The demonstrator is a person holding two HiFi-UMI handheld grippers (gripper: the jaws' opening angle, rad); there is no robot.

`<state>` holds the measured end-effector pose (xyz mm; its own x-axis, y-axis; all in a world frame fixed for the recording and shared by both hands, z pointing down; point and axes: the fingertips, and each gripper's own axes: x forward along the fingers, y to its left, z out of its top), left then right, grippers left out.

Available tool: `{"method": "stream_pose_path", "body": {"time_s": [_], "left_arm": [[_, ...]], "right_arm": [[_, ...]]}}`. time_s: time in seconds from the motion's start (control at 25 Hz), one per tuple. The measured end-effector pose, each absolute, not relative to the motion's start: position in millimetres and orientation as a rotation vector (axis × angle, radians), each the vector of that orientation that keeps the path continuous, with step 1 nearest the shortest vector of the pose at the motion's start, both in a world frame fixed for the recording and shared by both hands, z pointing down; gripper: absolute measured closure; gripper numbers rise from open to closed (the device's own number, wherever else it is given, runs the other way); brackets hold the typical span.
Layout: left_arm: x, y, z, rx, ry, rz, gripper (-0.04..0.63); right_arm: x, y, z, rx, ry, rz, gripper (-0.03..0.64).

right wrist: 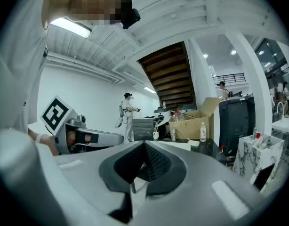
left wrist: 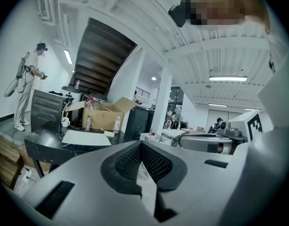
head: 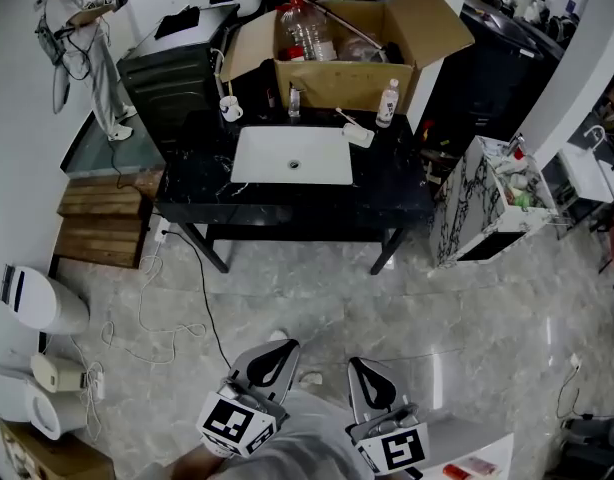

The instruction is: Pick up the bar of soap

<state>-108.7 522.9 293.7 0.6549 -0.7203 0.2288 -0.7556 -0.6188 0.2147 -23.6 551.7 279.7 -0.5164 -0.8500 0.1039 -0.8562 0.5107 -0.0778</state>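
The bar of soap (head: 358, 135) is a small white block on the black counter (head: 397, 193), just right of the white sink (head: 292, 155). It also shows far off as the soap (left wrist: 108, 133) in the left gripper view and the soap (right wrist: 194, 142) in the right gripper view. My left gripper (head: 285, 345) and right gripper (head: 356, 365) hang low near my body, well short of the counter, both pointing toward it. Each is shut with nothing between its pads, as the left gripper (left wrist: 141, 144) and right gripper (right wrist: 144, 144) show in their own views.
An open cardboard box (head: 337, 53) with bottles stands behind the sink, and a small bottle (head: 387, 103) and a mug (head: 230, 109) stand beside it. A marble-patterned cart (head: 487, 203) is right of the counter and wooden steps (head: 97, 218) are left. A person (head: 82, 38) stands far left. A cable (head: 177, 298) trails over the floor.
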Motion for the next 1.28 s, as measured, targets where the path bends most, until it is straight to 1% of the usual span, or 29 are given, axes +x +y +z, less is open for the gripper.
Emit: {"method": "stream_pose_path", "body": {"time_s": [0.2,0.72,1.28], "left_arm": [[-103.6,519.6,295.3,2.567,-1.198,0.156,0.595],[-94.3,477.7,305.0,2.529,-1.211,0.189,0.595],[-75.6,349.2,305.8,2.55,-1.142,0.189,0.595]], "right_arm": [[-13.0,542.6,266.3,1.604,-2.671,0.047,0.606],[7.0,495.6,278.7,1.631,-2.645,0.088,0.606],[23.3,376.5,287.9,1.683,-2.55,0.126,0.604]]}}
